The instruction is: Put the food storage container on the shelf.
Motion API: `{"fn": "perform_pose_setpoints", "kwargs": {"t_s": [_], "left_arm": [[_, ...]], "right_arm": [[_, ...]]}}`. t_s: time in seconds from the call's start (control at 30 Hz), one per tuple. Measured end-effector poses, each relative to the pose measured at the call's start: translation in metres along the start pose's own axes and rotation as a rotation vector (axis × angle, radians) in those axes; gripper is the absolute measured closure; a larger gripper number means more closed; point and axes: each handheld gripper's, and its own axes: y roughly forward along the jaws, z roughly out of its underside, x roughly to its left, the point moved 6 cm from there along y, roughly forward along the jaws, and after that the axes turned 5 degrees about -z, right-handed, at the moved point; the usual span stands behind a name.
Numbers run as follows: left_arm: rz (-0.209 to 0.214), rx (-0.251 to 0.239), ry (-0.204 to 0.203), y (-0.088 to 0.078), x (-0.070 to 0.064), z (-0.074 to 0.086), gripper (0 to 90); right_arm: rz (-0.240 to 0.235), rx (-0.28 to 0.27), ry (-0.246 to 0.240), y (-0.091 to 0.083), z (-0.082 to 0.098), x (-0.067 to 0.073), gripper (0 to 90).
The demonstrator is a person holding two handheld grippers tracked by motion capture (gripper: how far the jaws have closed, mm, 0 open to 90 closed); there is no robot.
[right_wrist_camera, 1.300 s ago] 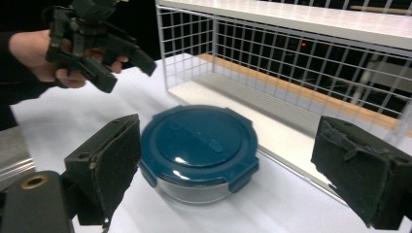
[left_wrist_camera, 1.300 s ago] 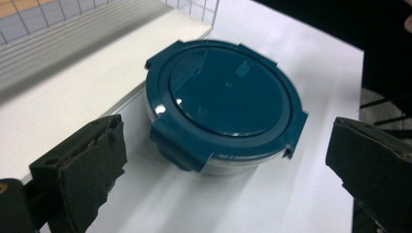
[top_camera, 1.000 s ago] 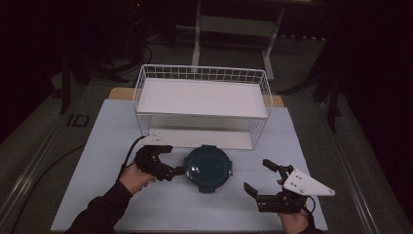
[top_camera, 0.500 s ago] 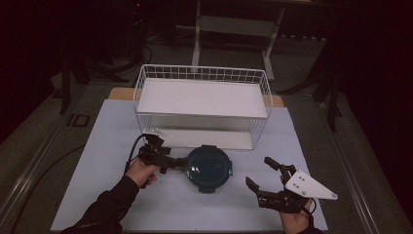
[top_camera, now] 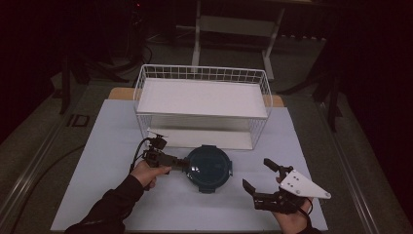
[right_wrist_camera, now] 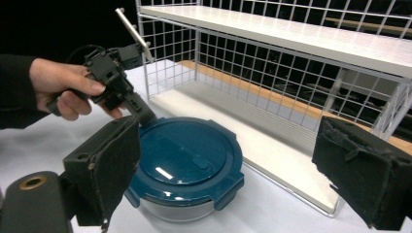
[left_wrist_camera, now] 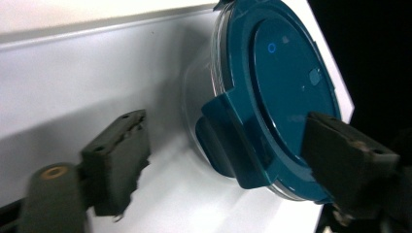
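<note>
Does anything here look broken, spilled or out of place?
Nothing much stands out. The round container sits flat on the table with its blue lid on, and the wire rack stands straight. Only the foam on the fingers looks frayed at the edges.

Black sleeves, black claws, a grey three-cornered plate.

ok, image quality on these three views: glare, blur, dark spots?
High view: surroundings are near black and the table is lit, with slight softness overall. Left gripper view: the blue lid is sharp, the near jaws are blurred and the right edge falls to black. Right gripper view: a small glare streak shows on the lid and the close jaws are soft.
</note>
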Motion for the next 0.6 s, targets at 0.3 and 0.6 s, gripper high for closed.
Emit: {"fn": "perform_pose_setpoints", "kwargs": {"t_s": [0.3,0.6], "left_arm": [[0.064,0.026,-0.065,0.0060,0.0034,0.0010,40.8],[0.132,0.057,-0.084,0.0099,0.0027,0.0019,50.5]], "right_arm": [[-0.003,0.029,-0.022,0.0013,0.0045,0.0024,9.6],[-0.021,0.061,-0.011,0.0040,0.0091,0.0044,12.1]]}}
